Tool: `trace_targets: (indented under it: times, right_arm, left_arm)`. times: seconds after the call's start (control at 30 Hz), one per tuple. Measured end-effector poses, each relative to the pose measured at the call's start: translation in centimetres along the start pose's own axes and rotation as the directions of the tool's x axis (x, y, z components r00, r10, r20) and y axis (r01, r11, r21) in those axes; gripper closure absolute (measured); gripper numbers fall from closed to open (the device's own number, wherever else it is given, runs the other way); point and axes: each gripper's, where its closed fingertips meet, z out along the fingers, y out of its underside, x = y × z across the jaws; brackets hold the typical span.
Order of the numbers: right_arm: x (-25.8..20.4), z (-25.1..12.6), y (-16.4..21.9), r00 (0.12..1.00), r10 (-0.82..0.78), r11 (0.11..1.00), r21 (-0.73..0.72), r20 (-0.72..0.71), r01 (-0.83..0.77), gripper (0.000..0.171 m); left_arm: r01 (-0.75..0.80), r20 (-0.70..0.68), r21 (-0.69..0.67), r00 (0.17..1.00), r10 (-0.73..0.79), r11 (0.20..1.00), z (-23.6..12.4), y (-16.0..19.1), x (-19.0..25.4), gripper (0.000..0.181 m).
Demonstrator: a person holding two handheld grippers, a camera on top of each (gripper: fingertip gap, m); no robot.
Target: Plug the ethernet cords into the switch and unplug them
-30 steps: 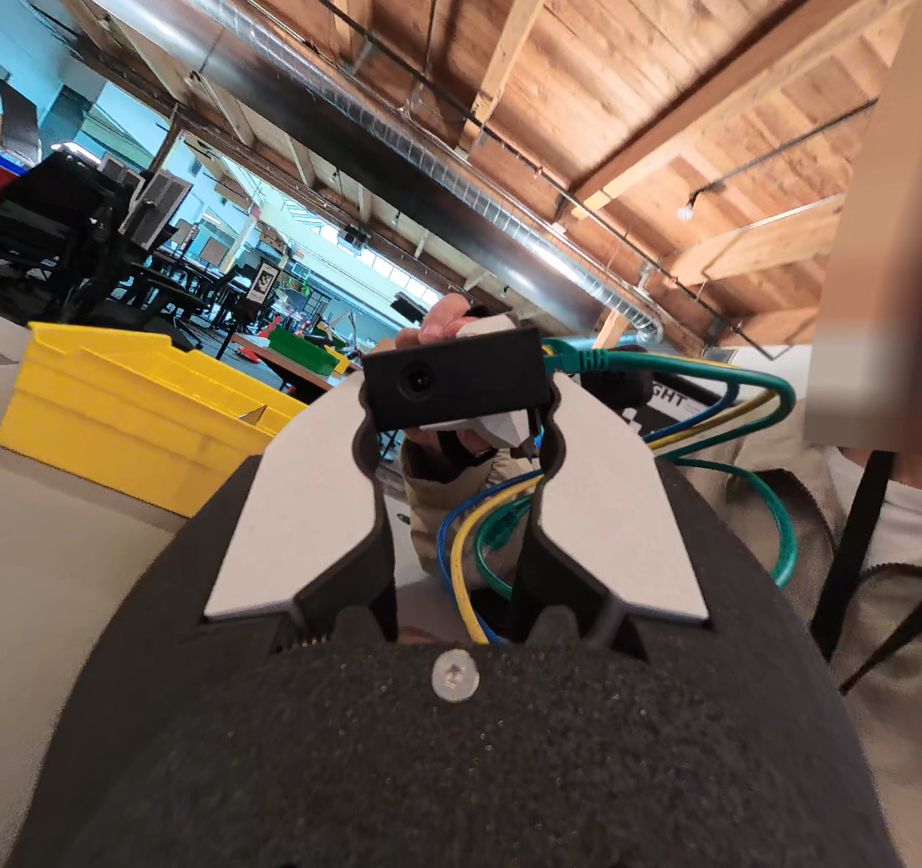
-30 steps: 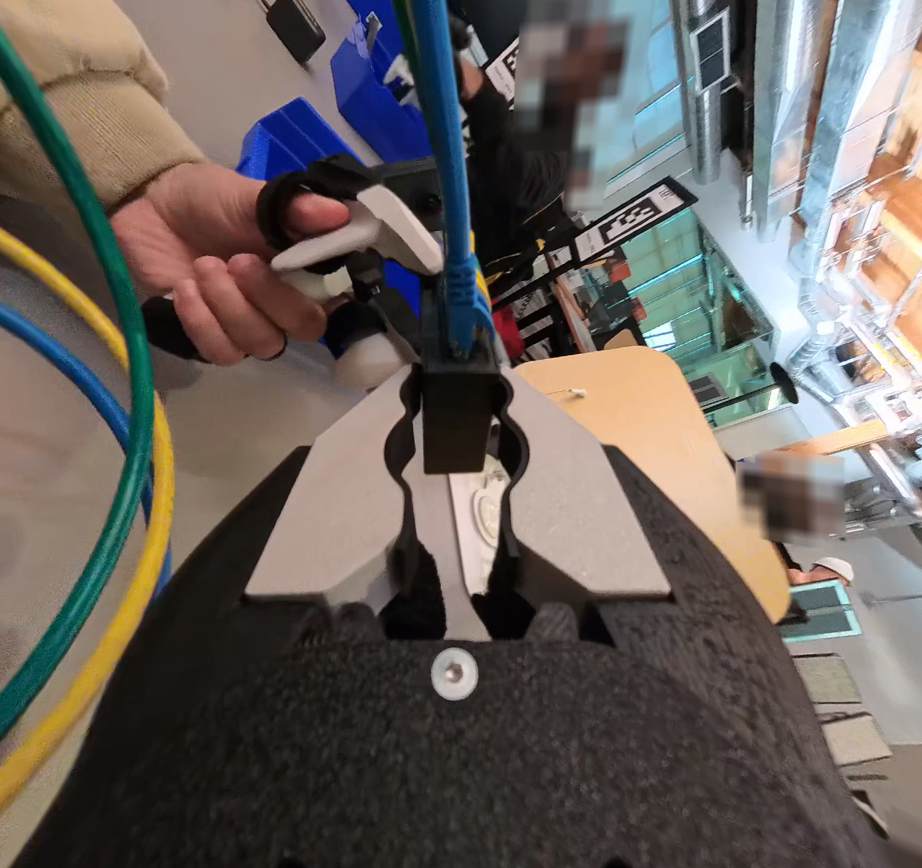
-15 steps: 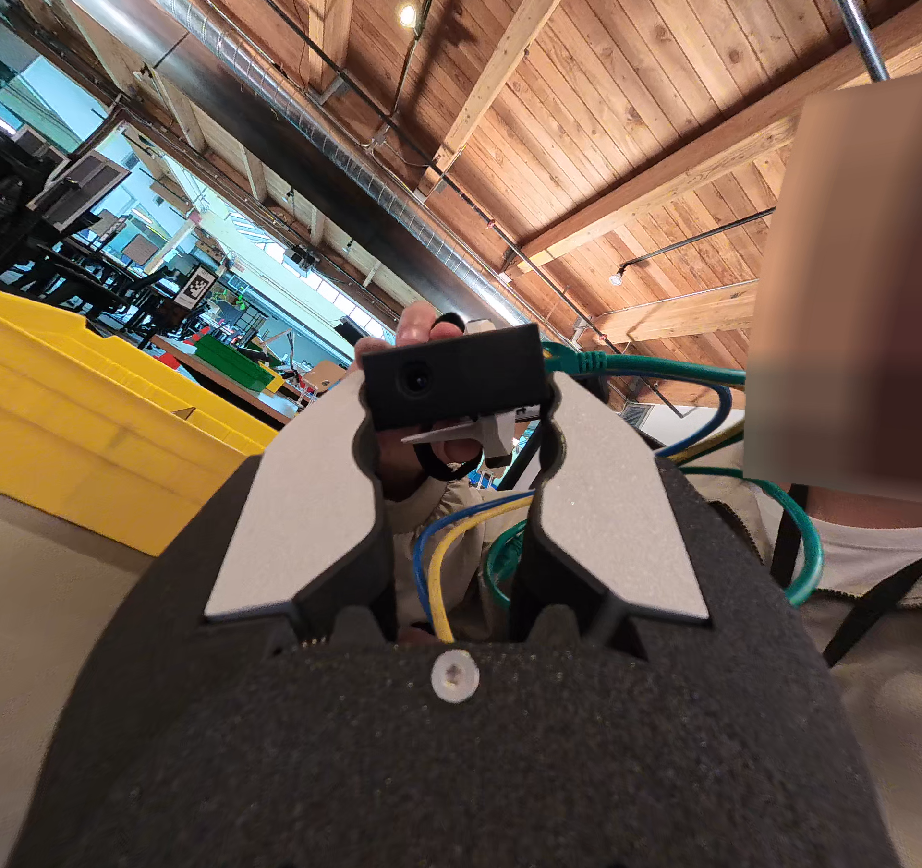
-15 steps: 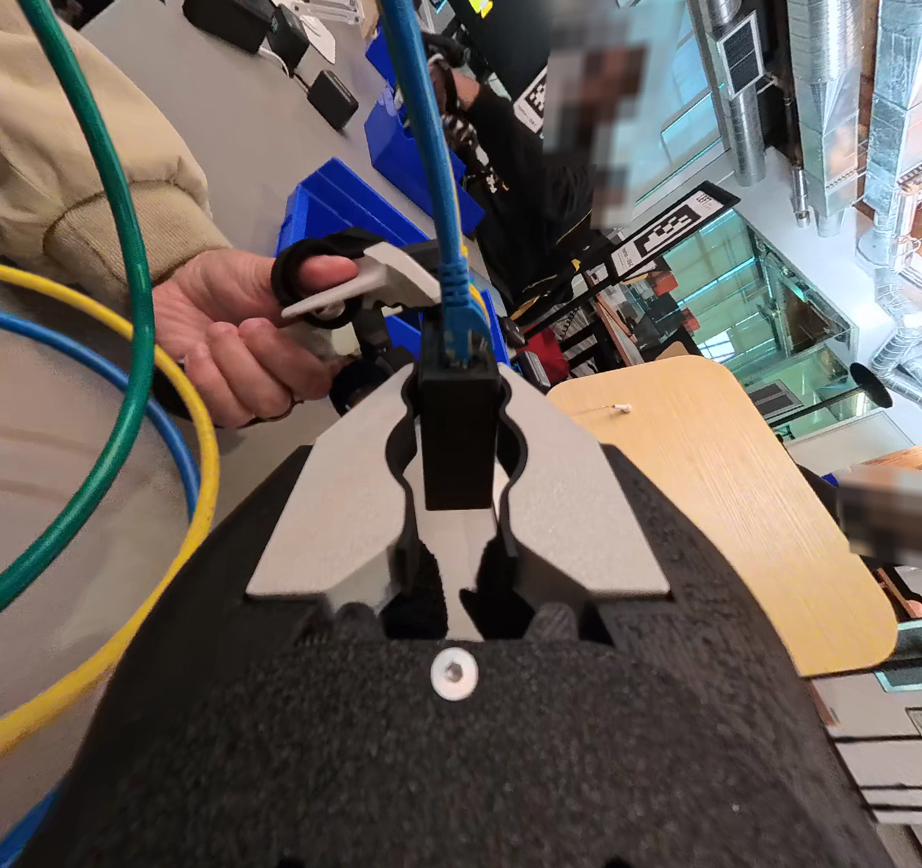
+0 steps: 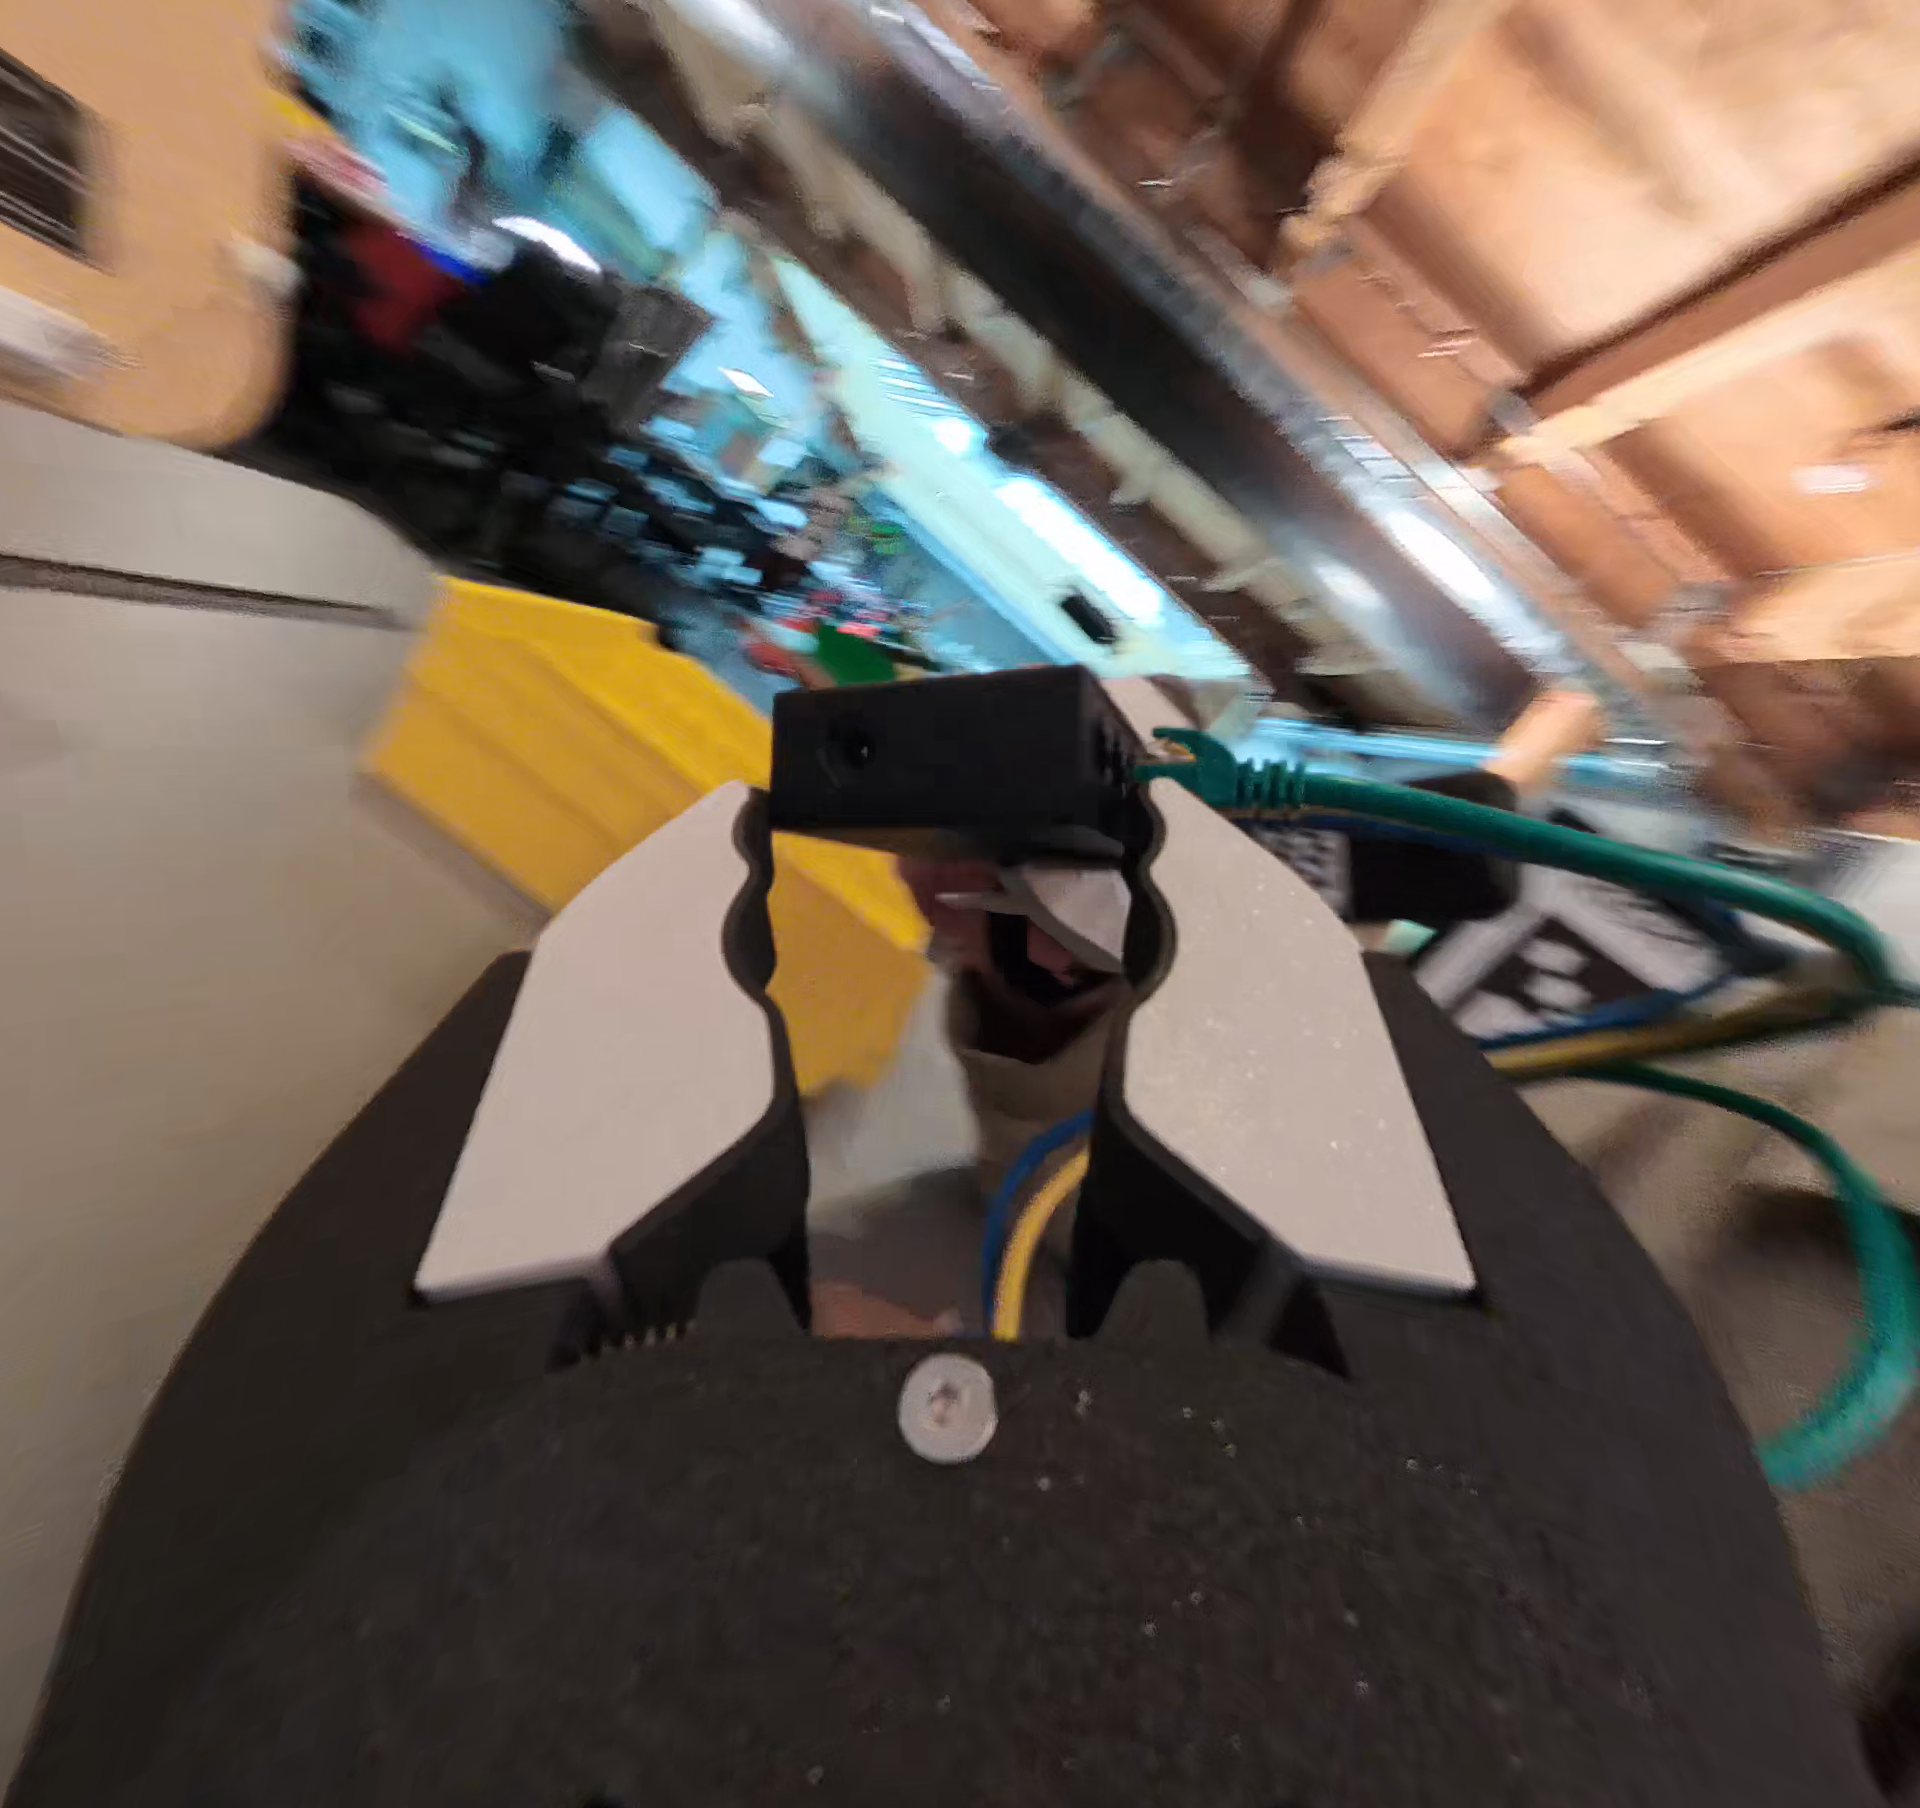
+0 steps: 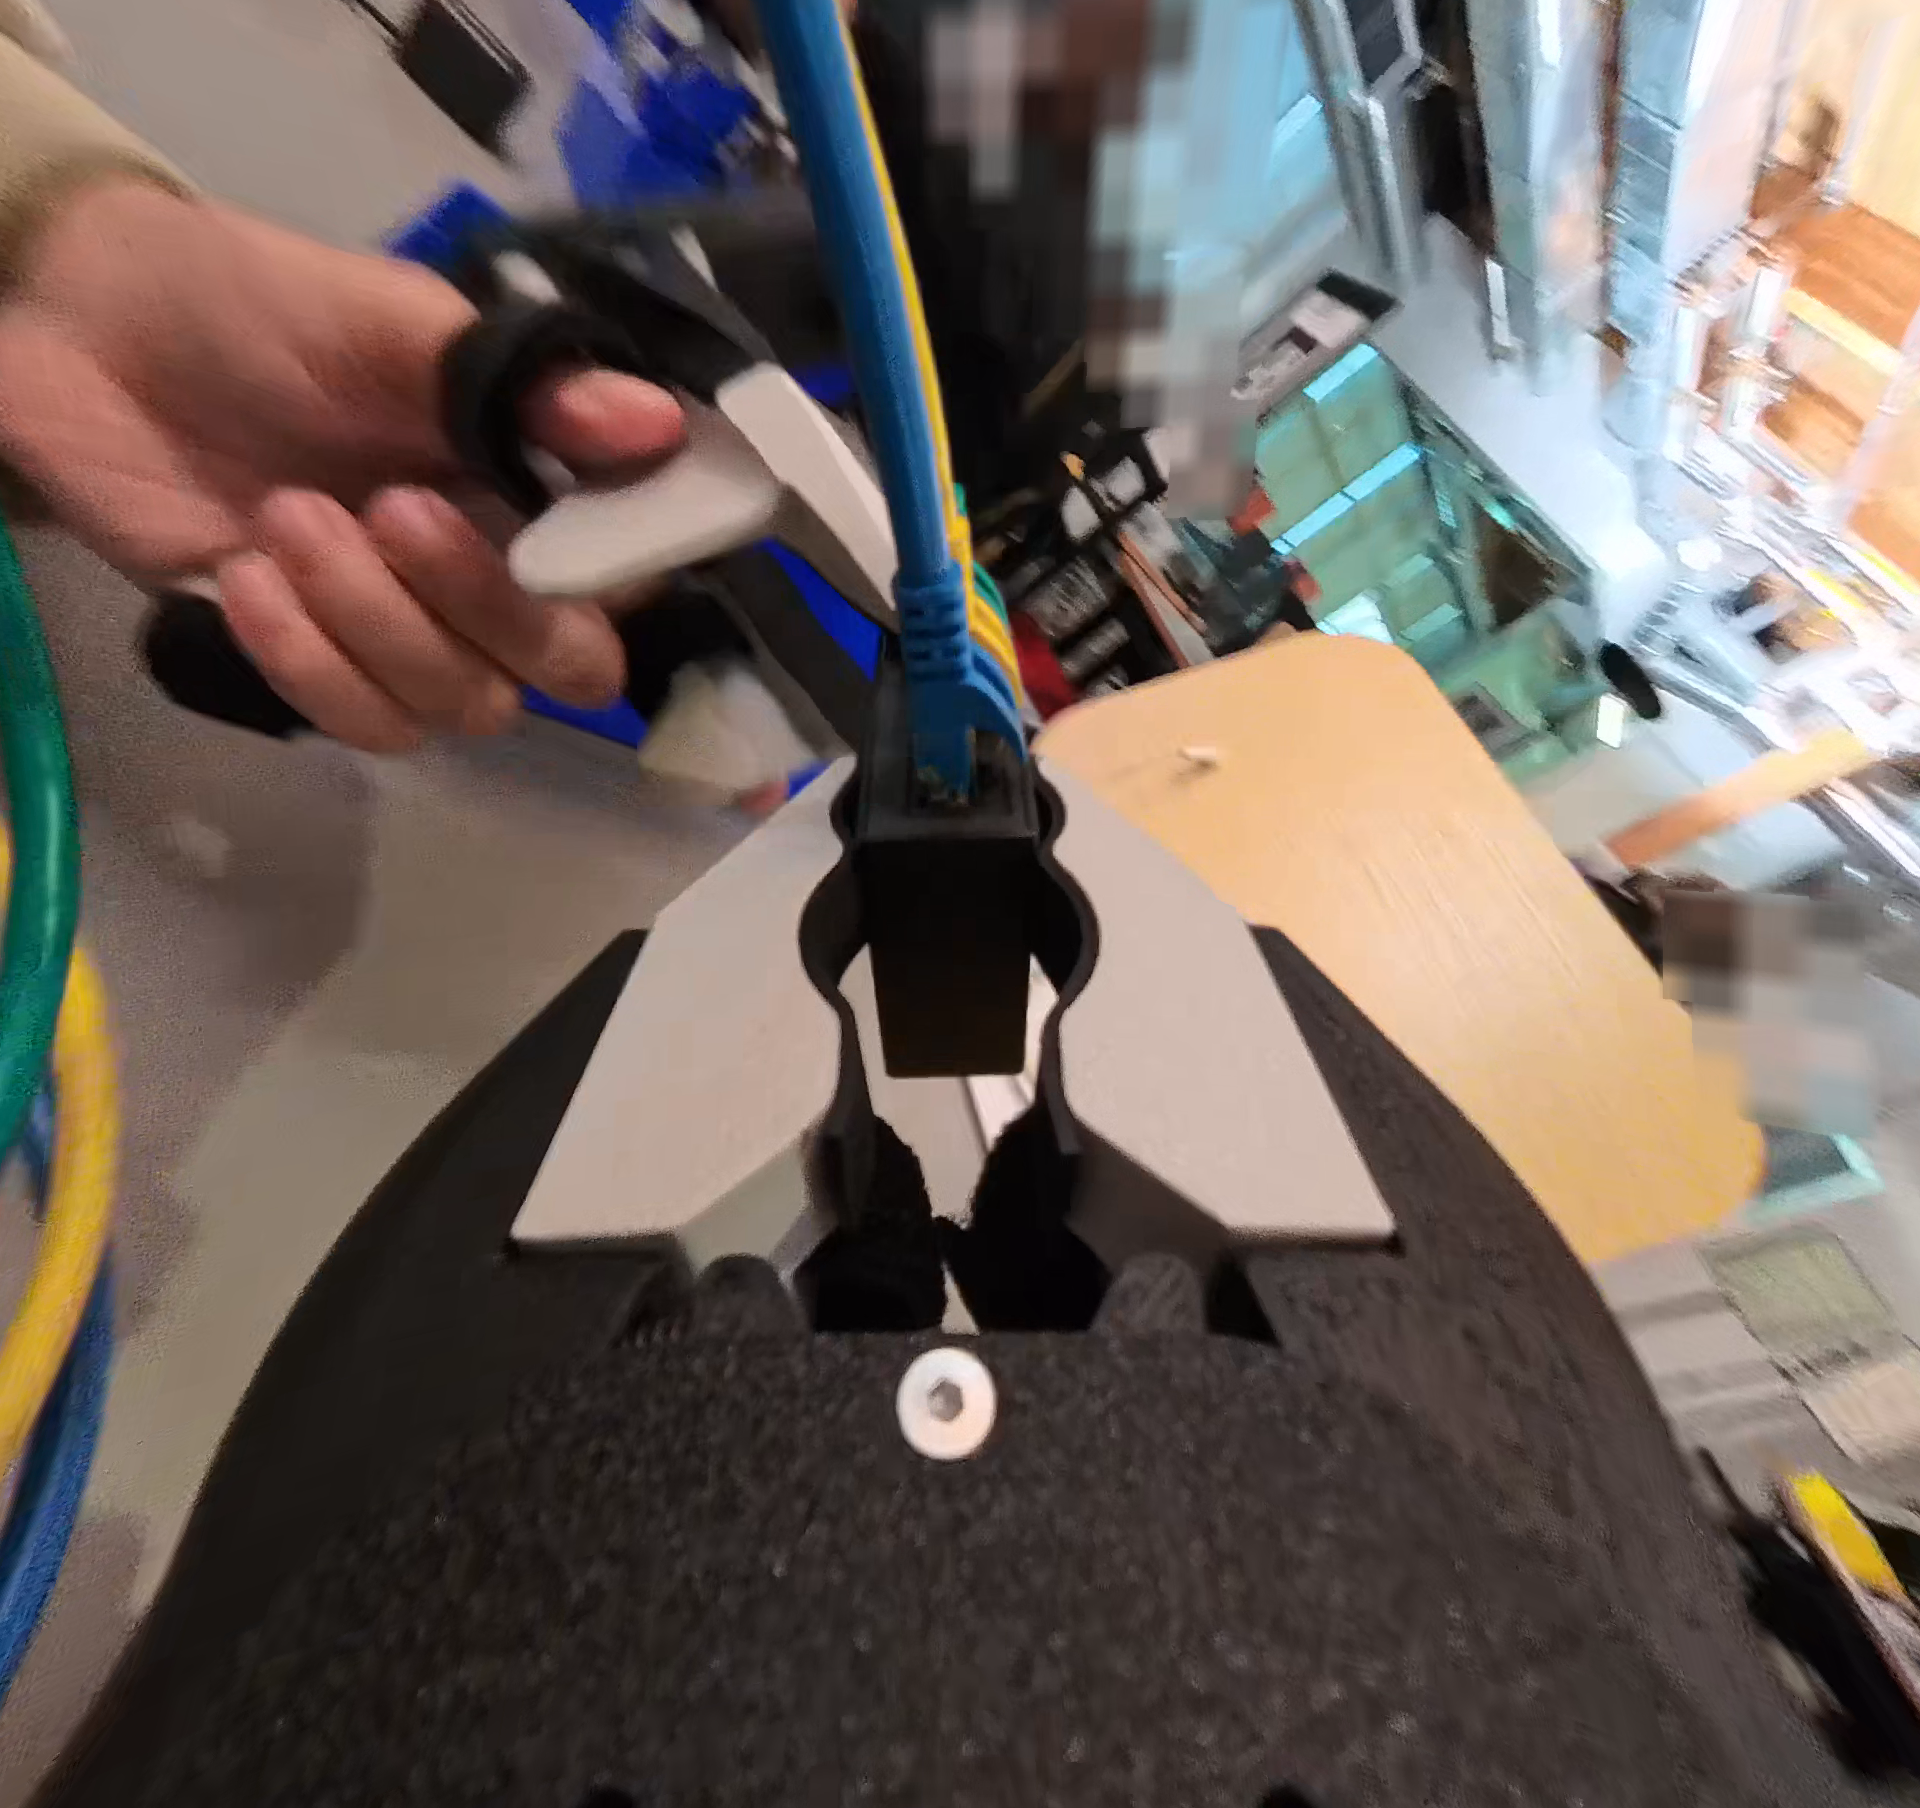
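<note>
My left gripper (image 5: pixel 951 823) and right gripper (image 6: pixel 951 823) both clamped on switch (image 5: pixel 940 761), frame centre. Green cord (image 5: pixel 1455 813) plugged right; keep grips square, avoid twisting.

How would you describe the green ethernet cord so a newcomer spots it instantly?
Find the small black box-shaped switch clamped in the left gripper. The green ethernet cord meets its right end; the blue cord and yellow cord run lower.
</note>
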Motion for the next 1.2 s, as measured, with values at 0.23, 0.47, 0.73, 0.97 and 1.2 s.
trace_targets:
  times: [0.23, 0.47, 0.73, 0.97, 1.2]
  right_arm:
    - [2.0, 6.0, 8.7, 0.98, 0.034, 0.942, -0.322, -0.195, -0.097, 0.143]
    - [-4.8, 8.2, 11.3, 0.997, -0.006, 0.973, -0.231, -0.079, -0.012, 0.144]
    - [-6.4, 6.8, 6.9, 0.996, -0.003, 1.0, 0.003, -0.087, 0.003, 0.145]
    - [-6.3, 5.8, 5.9, 0.997, 0.065, 0.986, 0.155, -0.034, -0.059, 0.145]
    - [-6.4, 6.0, 6.1, 0.997, 0.069, 0.986, 0.151, -0.028, -0.064, 0.144]
  left_arm:
    - [-0.451, 0.333, 0.105, 0.856, 0.396, 0.886, -6.0, -7.9, 3.7, 0.135]
    - [-0.666, 0.327, -0.403, 0.535, 0.779, 0.627, -9.5, -3.5, 5.6, 0.154]
    - [-0.512, -0.029, -0.856, 0.182, 0.983, 0.069, -10.9, 0.7, -3.6, 0.15]
    - [-0.63, -0.383, -0.75, 0.166, 0.909, -0.201, -6.2, 3.8, -4.6, 0.14]
    - [-0.733, -0.571, -0.624, 0.191, 0.799, -0.271, -4.2, 3.9, -5.2, 0.154]
